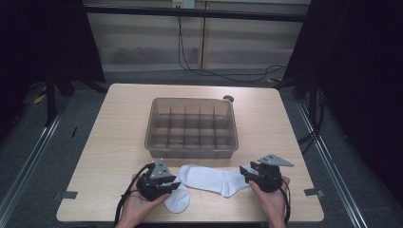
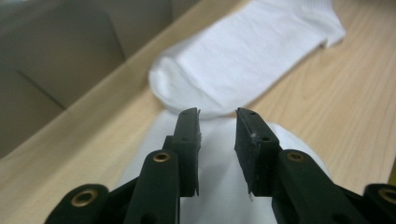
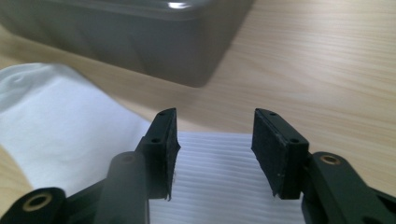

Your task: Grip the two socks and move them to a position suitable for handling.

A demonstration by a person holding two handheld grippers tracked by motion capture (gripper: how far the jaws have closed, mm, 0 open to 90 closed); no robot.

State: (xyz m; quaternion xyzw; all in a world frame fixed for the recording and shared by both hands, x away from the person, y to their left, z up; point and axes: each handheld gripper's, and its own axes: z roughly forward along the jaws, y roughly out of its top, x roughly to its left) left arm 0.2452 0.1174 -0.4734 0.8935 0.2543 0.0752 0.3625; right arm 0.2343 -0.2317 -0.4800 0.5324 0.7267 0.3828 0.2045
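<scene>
A long white sock (image 1: 211,179) lies across the table's front, in front of the grey bin. A second white sock (image 1: 177,200) lies at its left end, partly under it. My left gripper (image 1: 173,182) hovers over that left end; in the left gripper view its jaws (image 2: 217,116) stand open above the lower sock (image 2: 219,163), with the long sock (image 2: 247,56) just beyond. My right gripper (image 1: 245,171) is at the long sock's right end. Its jaws (image 3: 215,116) are open over the ribbed cuff (image 3: 219,186), and nothing is pinched between them.
A translucent grey bin (image 1: 192,151) divided into several compartments stands mid-table, close behind the socks; its wall shows in the left gripper view (image 2: 51,70) and the right gripper view (image 3: 140,42). Bare wood (image 1: 114,142) lies to either side of it. A small dark knob (image 1: 228,98) sits behind the bin.
</scene>
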